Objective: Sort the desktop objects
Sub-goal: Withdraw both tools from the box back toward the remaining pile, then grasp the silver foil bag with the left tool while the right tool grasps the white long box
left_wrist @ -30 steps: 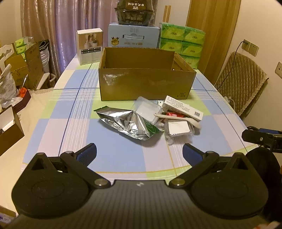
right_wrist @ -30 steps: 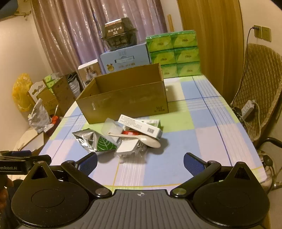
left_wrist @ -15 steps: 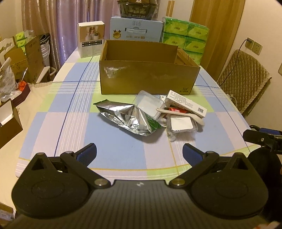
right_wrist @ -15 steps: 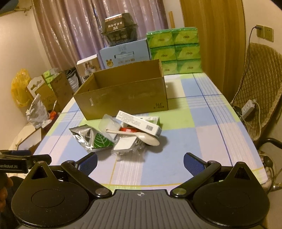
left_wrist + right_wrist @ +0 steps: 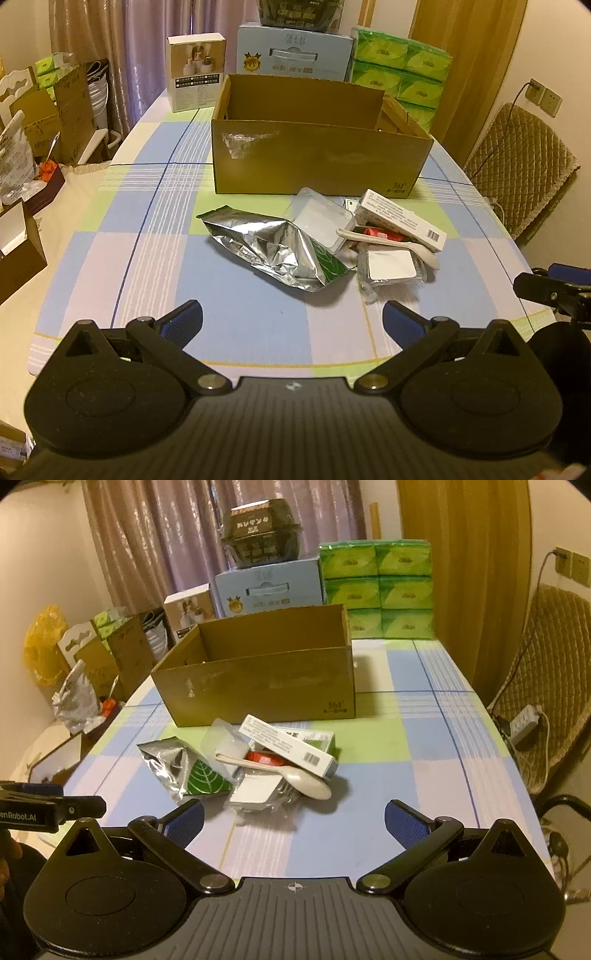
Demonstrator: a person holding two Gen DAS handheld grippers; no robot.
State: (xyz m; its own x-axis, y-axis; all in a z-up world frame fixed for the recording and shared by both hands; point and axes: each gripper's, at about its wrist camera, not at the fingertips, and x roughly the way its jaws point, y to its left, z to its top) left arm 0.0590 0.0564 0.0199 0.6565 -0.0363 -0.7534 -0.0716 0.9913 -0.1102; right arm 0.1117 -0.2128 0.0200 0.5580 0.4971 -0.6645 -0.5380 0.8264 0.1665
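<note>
On the checked cloth of the bench, a small heap of loose things lies near the middle, just in front of an open cardboard box that stands farther back. At the left of the heap is a crumpled foil pouch with a green leaf print; a clear plastic tray leans against its far right side. Right of that, a long white carton with a barcode lies slantwise over a red packet, and a pale plastic spoon lies across the heap, its bowl to the right. Nearest is a flat white-labelled packet in clear wrap.

The left gripper hovers over the near edge of the bench, well short of the heap, its jaws spread wide and holding nothing. The right gripper hangs near the heap's right side, jaws likewise released and empty, the wrapped packet just beyond its left fingertip.

Behind the box stand a pale blue carton, a stack of green tissue packs and a small white box. A quilted chair stands at the right.
</note>
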